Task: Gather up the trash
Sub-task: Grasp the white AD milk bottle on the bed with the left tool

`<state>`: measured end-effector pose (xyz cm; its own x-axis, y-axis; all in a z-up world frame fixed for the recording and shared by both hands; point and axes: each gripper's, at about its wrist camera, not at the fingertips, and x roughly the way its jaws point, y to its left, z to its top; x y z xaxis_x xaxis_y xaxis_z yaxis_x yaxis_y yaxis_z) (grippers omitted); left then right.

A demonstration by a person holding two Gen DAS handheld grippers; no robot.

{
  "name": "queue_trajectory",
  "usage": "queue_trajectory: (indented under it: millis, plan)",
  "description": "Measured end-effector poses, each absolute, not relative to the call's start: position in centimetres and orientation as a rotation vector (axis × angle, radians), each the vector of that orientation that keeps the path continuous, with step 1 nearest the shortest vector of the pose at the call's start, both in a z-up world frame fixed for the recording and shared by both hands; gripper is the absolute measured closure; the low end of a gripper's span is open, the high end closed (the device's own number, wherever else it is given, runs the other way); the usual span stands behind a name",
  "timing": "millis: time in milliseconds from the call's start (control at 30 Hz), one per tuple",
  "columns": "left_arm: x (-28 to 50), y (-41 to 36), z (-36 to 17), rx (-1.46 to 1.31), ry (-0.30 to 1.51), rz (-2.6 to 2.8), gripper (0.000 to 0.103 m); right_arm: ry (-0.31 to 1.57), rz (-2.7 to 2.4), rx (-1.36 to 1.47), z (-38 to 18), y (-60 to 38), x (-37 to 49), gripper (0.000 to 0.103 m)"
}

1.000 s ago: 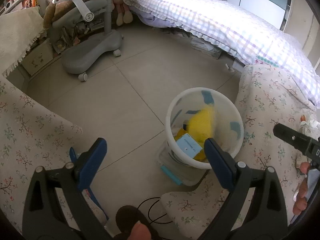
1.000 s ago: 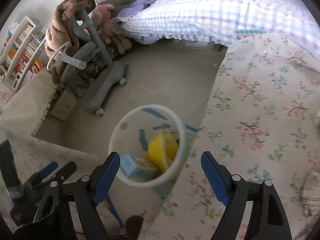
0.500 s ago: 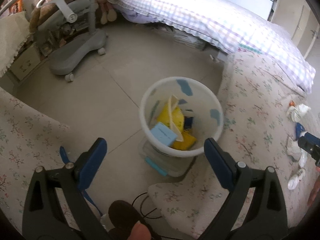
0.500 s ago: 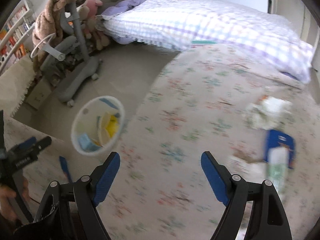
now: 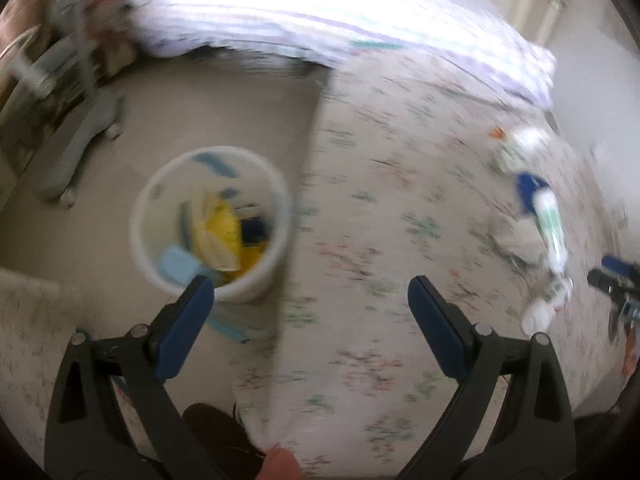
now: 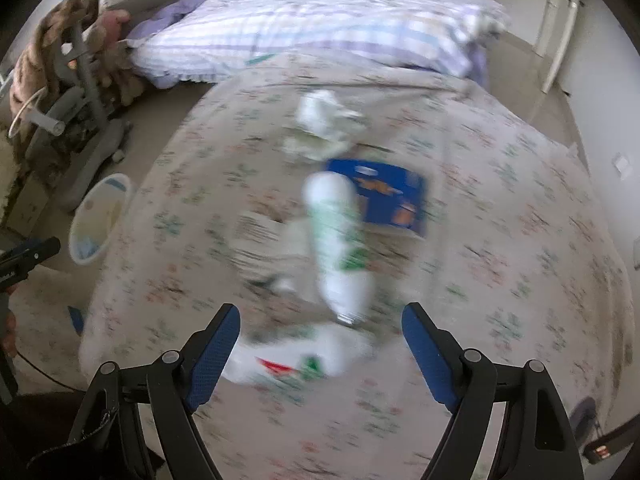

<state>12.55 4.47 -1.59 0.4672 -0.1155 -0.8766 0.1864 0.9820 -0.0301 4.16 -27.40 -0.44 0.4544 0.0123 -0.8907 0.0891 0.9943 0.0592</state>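
Note:
A white trash bin (image 5: 276,216) with yellow and blue waste inside stands on the floor left of the floral-covered table; it also shows small in the right wrist view (image 6: 90,232). Trash lies on the table: a white bottle with green print (image 6: 338,240), a blue packet (image 6: 386,196), crumpled white paper (image 6: 324,114) and a white wrapper (image 6: 296,360). My right gripper (image 6: 320,344) is open and empty just short of the bottle. My left gripper (image 5: 312,316) is open and empty, above the table edge beside the bin. Both views are blurred.
A bed with a checked purple quilt (image 6: 304,28) lies behind the table. A grey rolling stand (image 6: 80,120) with plush toys stands at the left. The floral tablecloth (image 6: 520,240) covers the table.
Both grippers have swung right, away from the bin and over the table. The trash pile has come into the middle of the right wrist view.

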Motion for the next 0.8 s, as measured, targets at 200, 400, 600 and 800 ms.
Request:
queue_trajectory:
  millis: [200,400,600,800]
  plan:
    - [11.2,-2.7,-2.1,0.191,1.072,-0.336,0.006,1.113,-0.101,0.136,-1.2,-31.6,1.6,0.019]
    - [9.7,-9.6,-3.4,0.269,1.093,-0.490,0.006,1.125,-0.132,0.179,-1.9,-34.1,0.1,0.019]
    - [8.4,-15.2,-4.6,0.350,1.109,-0.625,0.006,1.140,-0.151,0.183,-2.7,-35.7,-0.5,0.019]
    - [8.0,-18.8,-5.9,0.376,1.141,-0.714,0.013,1.140,-0.171,0.207,-2.8,-37.0,-1.0,0.018]
